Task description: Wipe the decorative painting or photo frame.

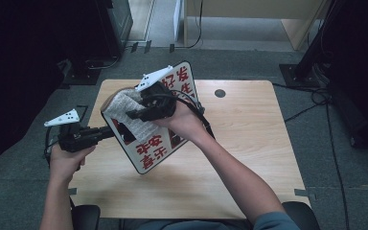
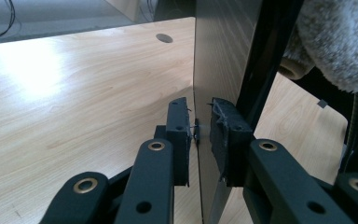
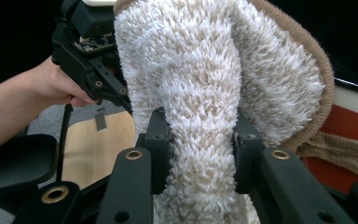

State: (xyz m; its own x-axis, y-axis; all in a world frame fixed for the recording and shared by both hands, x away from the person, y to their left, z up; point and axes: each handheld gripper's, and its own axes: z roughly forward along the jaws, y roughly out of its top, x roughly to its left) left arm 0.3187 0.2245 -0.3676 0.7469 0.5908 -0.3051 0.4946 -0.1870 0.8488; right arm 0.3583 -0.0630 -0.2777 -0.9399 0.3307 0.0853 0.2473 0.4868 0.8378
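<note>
The left gripper (image 1: 106, 133) is clamping the edge of a sign board (image 1: 149, 149), tilting it above the tabletop (image 1: 249, 143). The right gripper (image 1: 133, 114) is squeezing a fluffy cloth (image 1: 127, 106) against its face. Hard wiping pressure could be twisting the board loose.

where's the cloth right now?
High view, left of centre: the cloth is pinched in the right gripper against the upper left face of the sign, above the table.
</note>
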